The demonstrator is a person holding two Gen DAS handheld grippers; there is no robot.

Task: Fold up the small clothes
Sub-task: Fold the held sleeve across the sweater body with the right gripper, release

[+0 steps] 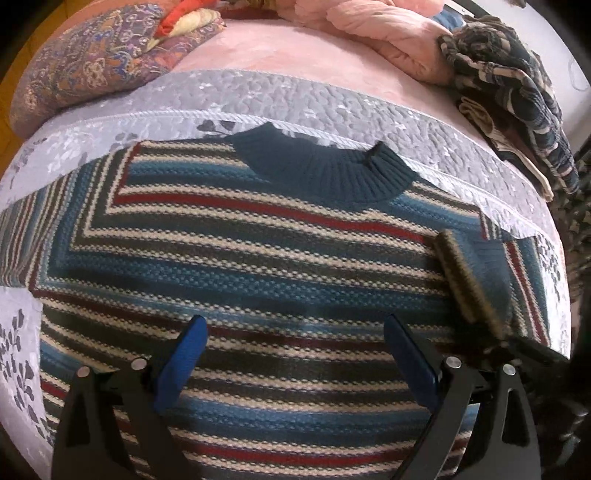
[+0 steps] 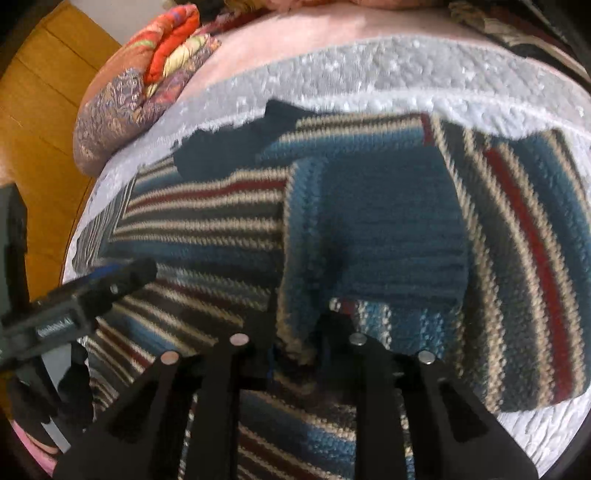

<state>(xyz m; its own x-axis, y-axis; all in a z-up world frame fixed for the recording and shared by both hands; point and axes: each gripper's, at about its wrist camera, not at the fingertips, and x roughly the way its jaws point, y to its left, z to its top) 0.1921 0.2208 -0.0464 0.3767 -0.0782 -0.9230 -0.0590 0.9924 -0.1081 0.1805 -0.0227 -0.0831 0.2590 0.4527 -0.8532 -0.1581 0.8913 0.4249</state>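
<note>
Knitwear fills both views: a striped sweater (image 1: 236,258) lies face up on the grey quilted cover (image 1: 332,107), its dark teal ribbed collar (image 1: 325,173) toward the top of the frame in my left wrist view. My left gripper (image 1: 295,354) hangs spread wide over the lower chest, blue pads (image 1: 184,362) well apart and holding nothing. At the right of that view a sleeve (image 1: 476,273) is drawn in across the body, its cuff edge showing. In the right wrist view my right gripper (image 2: 295,343) appears clamped on that sleeve's fabric, which bunches up at centre frame just ahead of the black finger mounts; the pads themselves are buried in the knit, so I judge the grip from the lifted folds. My left gripper's tip shows at the left edge of that view.

The knit looks thick, soft and fairly heavy for its size; I expect it to sag and stretch if lifted by one point, and its rough texture should hold well in the pads. Firmer holds would be the ribbed cuff, the shoulder seam or the hem, where the cloth is doubled.

A patterned pillow (image 1: 92,62) sits at upper left, a pink blanket (image 1: 388,33) and a dark patterned garment (image 1: 517,96) at upper right.
</note>
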